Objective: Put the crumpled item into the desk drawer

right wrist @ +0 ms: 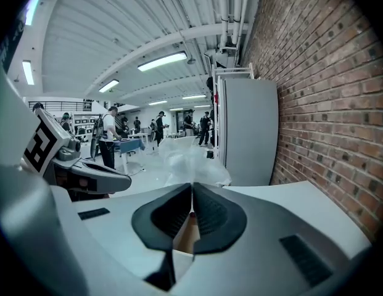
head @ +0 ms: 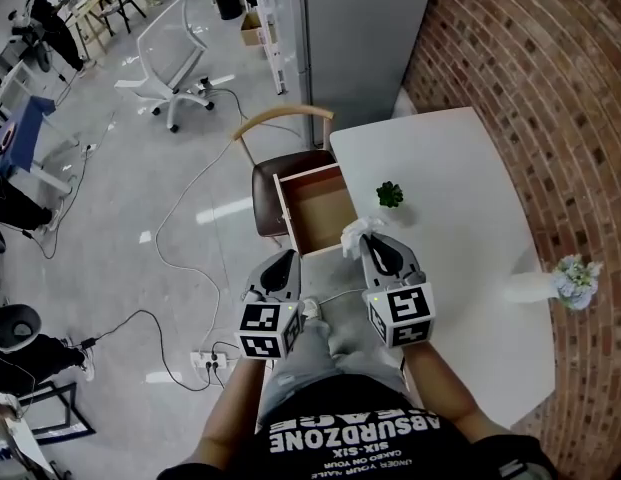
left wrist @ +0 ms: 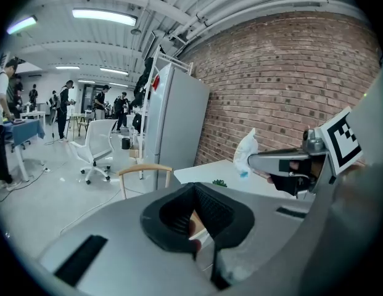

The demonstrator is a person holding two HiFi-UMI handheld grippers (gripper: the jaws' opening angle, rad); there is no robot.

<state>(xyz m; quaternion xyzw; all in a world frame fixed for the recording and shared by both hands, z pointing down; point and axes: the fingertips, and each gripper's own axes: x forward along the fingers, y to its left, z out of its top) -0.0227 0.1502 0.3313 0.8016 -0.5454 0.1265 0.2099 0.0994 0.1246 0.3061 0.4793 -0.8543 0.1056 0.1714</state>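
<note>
Beside the open drawer (head: 315, 211), right gripper (head: 369, 239) pinches the crumpled item (head: 354, 232) — left gripper (head: 287, 257) closed, empty

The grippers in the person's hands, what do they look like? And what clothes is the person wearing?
Both the left gripper and the right gripper are pale grey shells with black ribbed pads inside their jaws. Each carries a cube with black-and-white square markers. The person wears a black short-sleeved T-shirt with white lettering and grey trousers.

Open-plan office: swivel chair (head: 175, 56), floor power strip (head: 212, 361), strip lights (left wrist: 102, 15), brick wall (head: 530, 58).
</note>
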